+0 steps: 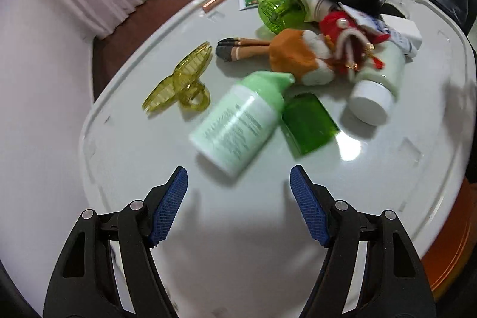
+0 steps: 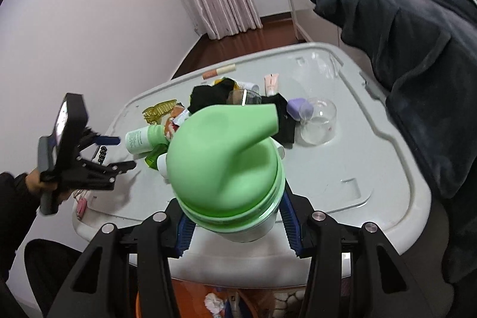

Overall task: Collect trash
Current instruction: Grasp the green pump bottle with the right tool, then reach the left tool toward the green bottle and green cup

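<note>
Two green-capped bottles: one (image 1: 238, 121) on table (image 1: 238, 228), one (image 2: 229, 169) in right gripper (image 2: 235, 228).

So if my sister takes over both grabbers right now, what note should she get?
Right gripper: shut on a green-capped bottle, held above the near edge of the white table.
Left gripper: open, holding nothing, aimed at a second mint bottle lying on its side.
Still on the table: green cap, white-lidded bottle, yellow clip, doll, clear cup.
Done: one bottle picked up. Left: drop it off, then collect the rest.
</note>
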Demonstrator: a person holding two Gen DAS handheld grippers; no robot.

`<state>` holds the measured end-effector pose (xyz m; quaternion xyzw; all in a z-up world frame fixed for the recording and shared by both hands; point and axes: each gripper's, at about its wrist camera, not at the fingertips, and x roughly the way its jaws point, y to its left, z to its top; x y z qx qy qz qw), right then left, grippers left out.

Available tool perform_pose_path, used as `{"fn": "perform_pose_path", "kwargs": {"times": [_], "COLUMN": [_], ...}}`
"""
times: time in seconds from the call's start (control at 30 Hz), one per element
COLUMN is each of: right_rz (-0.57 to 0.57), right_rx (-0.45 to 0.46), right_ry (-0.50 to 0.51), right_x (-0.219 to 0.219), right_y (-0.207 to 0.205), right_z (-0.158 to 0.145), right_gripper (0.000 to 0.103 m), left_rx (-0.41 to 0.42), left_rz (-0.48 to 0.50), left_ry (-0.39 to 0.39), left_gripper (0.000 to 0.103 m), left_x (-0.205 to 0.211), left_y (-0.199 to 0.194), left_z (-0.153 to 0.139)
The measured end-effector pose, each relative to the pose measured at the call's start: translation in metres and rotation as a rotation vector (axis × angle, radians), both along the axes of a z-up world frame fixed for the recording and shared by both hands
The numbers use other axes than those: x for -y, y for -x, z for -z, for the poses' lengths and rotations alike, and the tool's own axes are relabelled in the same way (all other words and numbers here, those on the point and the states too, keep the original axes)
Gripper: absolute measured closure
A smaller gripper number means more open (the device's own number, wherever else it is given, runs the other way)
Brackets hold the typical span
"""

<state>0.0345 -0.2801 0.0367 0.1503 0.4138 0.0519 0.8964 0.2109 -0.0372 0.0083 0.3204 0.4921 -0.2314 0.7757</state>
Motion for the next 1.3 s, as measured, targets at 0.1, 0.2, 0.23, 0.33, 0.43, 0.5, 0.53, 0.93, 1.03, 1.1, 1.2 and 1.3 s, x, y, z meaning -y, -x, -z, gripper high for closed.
{"fn": "perform_pose_path", "kwargs": {"times": [0.1, 0.2, 0.23, 0.33, 0.43, 0.5, 0.53, 0.93, 1.03, 1.1, 1.2, 1.3], "right_rz": [0.003, 0.011, 0.011, 0.004, -0.017, -0.024, -0.028, -0.040, -0.045, -0.052, -0.064, -0.067], "right_rx": [-0.021, -0.031, -0.032, -0.039, -0.051, -0.050, -0.049, -0.084, -0.094, -0.095, -0.094, -0.101], "right_ry": [-0.012, -0.022, -0.022, -0.031, -0.036, -0.036, -0.032, -0.053, -0.063, -0.060, -0.053, -0.065], "right_x": [0.001, 0.002, 0.001, -0.001, -0.007, -0.010, -0.011, -0.013, -0.014, -0.016, -0.020, -0.020], "right_y": [-0.006, -0.011, -0.012, -0.016, -0.020, -0.019, -0.019, -0.018, -0.019, -0.019, -0.020, -0.020], "right_z": [0.005, 0.008, 0.008, 0.009, 0.011, 0.012, 0.011, 0.020, 0.022, 0.022, 0.022, 0.023], "right_gripper": [0.054, 0.054, 0.054, 0.054, 0.054, 0.054, 0.054, 0.054, 0.054, 0.054, 0.054, 0.054], "left_rx": [-0.042, -0.103, -0.106, -0.096, -0.055, -0.014, 0.010, 0.237, 0.268, 0.273, 0.215, 0.111], "left_rz": [0.085, 0.130, 0.138, 0.123, 0.153, 0.200, 0.228, 0.545, 0.638, 0.677, 0.702, 0.673], "left_ry": [0.015, 0.005, 0.035, 0.053, 0.014, -0.027, -0.051, -0.409, -0.472, -0.479, -0.465, -0.440], "left_gripper": [0.033, 0.031, 0.031, 0.031, 0.031, 0.031, 0.031, 0.031, 0.031, 0.030, 0.030, 0.035], "left_x": [0.010, 0.019, 0.019, 0.020, 0.028, 0.035, 0.039, 0.060, 0.058, 0.058, 0.063, 0.068], "left_y": [-0.018, -0.033, -0.040, -0.057, -0.061, -0.057, -0.055, -0.039, -0.036, -0.038, -0.045, -0.054], "left_z": [0.005, 0.019, 0.021, 0.021, 0.020, 0.017, 0.016, 0.032, 0.040, 0.043, 0.040, 0.033]}}
